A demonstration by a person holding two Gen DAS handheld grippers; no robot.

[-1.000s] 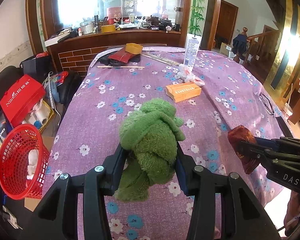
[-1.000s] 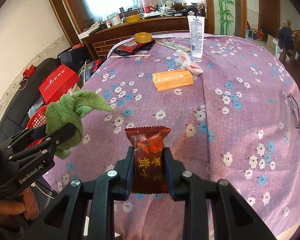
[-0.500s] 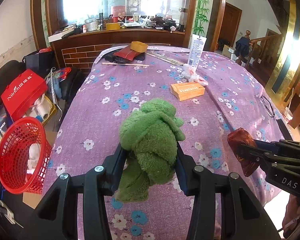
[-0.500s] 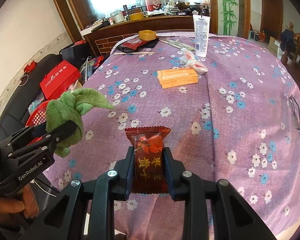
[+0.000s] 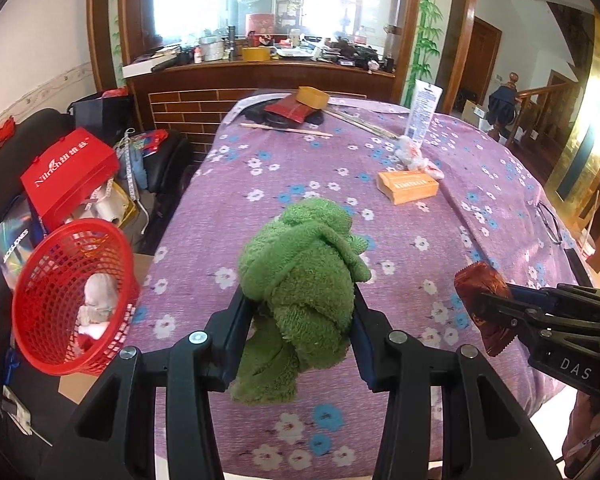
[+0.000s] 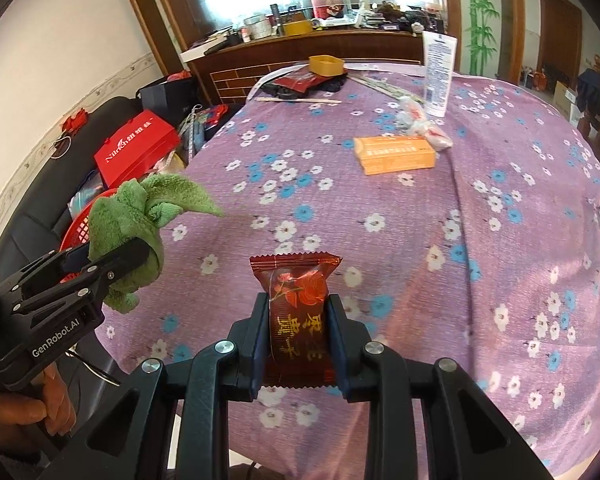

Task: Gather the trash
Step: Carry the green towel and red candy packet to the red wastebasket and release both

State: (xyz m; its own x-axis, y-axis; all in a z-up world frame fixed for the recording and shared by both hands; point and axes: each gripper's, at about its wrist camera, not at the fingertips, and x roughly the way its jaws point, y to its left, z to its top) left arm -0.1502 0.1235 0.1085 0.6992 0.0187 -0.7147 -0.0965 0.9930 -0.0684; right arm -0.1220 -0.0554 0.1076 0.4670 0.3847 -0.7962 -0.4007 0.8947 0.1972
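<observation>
Grippers carry both items clear of the tabletop (image 5: 284, 168): left gripper (image 5: 300, 312) clamps green cloth (image 5: 300, 272), right gripper (image 6: 298, 332) pinches red wrapper (image 6: 298, 304), presumably for red basket (image 5: 52, 308) at left.

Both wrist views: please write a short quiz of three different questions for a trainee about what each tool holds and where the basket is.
1. What does the left tool hold?
2. True or false: the right tool is shut on a red snack packet.
3. The red basket stands: A) on the table; B) beside the table, lower.

Key: 1. a green cloth; 2. true; 3. B.
</observation>
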